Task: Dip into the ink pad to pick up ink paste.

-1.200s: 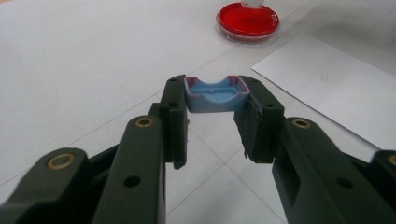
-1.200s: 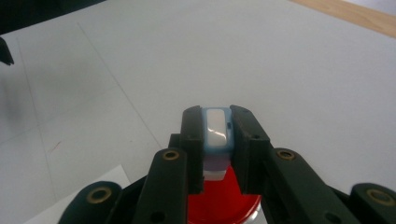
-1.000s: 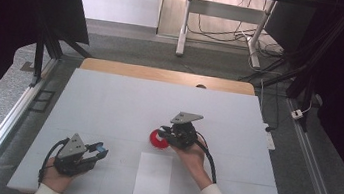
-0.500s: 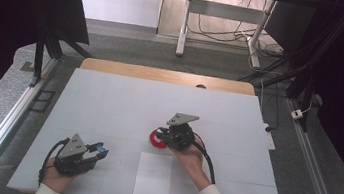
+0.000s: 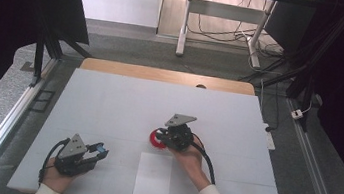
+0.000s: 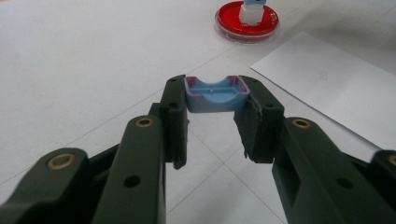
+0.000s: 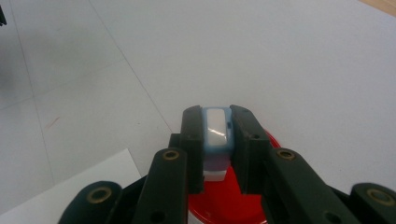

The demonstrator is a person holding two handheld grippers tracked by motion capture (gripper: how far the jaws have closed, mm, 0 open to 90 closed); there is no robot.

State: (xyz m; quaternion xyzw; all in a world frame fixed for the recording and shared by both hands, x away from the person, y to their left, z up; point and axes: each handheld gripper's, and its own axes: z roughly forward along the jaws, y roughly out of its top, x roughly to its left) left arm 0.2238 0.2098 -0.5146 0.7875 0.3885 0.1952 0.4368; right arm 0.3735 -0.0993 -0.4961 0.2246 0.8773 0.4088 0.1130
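Observation:
In the right gripper view my right gripper [image 7: 217,119] is shut on a small light-blue and white block [image 7: 217,133] and holds it over a red round dish [image 7: 224,207]. The left gripper view has the same block [image 6: 252,10] standing on the red dish [image 6: 233,23] farther off. My left gripper [image 6: 212,91] is shut on a blue cap [image 6: 215,95] with a pinkish rim, low over the table. From above, the left gripper [image 5: 99,151] sits at the front left and the right gripper [image 5: 161,137] at the red dish [image 5: 154,143] near the middle.
A white sheet of paper [image 5: 153,176] lies flat on the white table [image 5: 118,105] in front of the dish, between the two hands; the paper [image 6: 327,88] is right of the left jaws. A wooden strip [image 5: 163,74] edges the table's far side.
The right gripper has shifted slightly left and lower toward the red dish with the block in it. The left gripper has stayed in place.

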